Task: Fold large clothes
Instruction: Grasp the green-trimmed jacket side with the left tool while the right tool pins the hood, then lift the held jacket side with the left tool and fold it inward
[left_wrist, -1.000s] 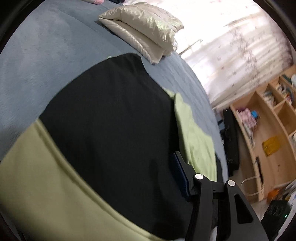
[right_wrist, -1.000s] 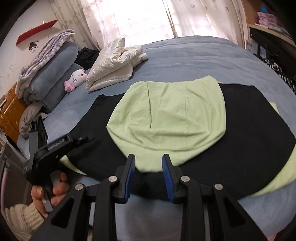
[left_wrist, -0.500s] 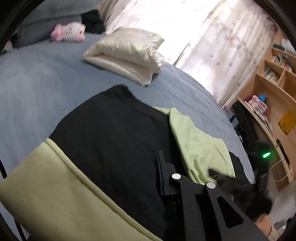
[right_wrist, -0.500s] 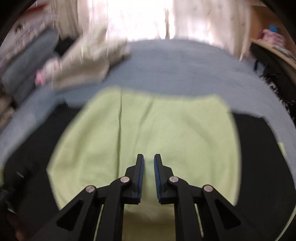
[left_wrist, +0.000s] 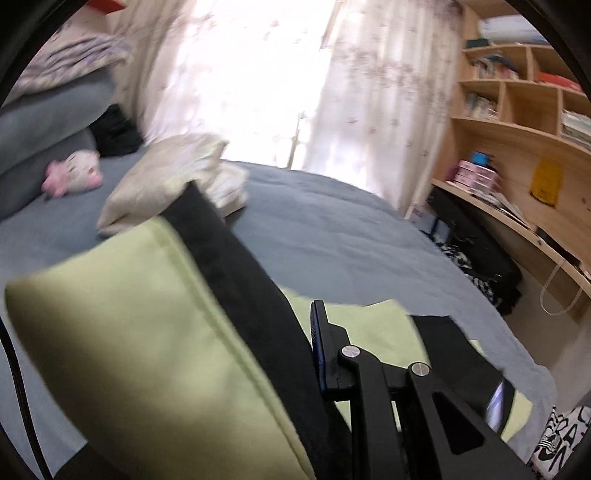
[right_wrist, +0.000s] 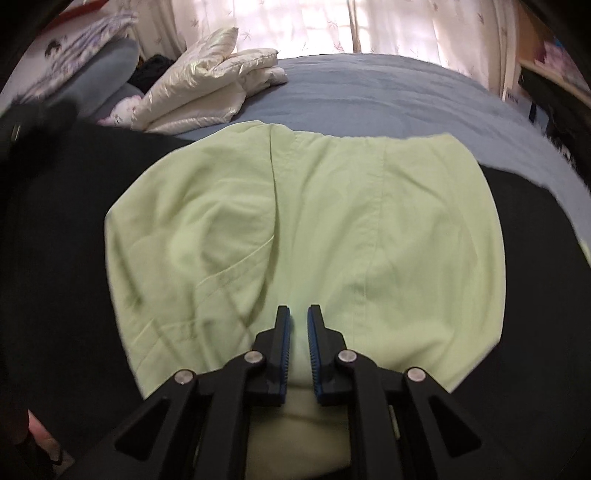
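A large black and pale-green garment (right_wrist: 369, 221) lies spread on the blue-grey bed (right_wrist: 369, 85). Its green panel fills the middle of the right wrist view. My right gripper (right_wrist: 298, 314) is shut, its tips low over the green panel's near edge; whether it pinches cloth I cannot tell. In the left wrist view, my left gripper (left_wrist: 308, 325) is shut on the garment's side (left_wrist: 236, 280), whose black and green cloth (left_wrist: 129, 325) hangs lifted off the bed. That cloth hides one finger; the blue-padded finger (left_wrist: 319, 347) shows. The flat rest of the garment (left_wrist: 373, 332) lies beyond.
A folded cream quilted jacket (right_wrist: 214, 92) and a pink-and-white plush toy (left_wrist: 74, 171) sit at the bed's far side, beside stacked grey bedding (left_wrist: 51, 107). Curtains (left_wrist: 369, 81) hang behind. Wooden shelves (left_wrist: 517, 110) and dark bags (left_wrist: 480, 251) stand right of the bed.
Both grippers closed. The left one rose and rolled, lifting the garment's side off the bed. The right one moved forward and down onto the green panel.
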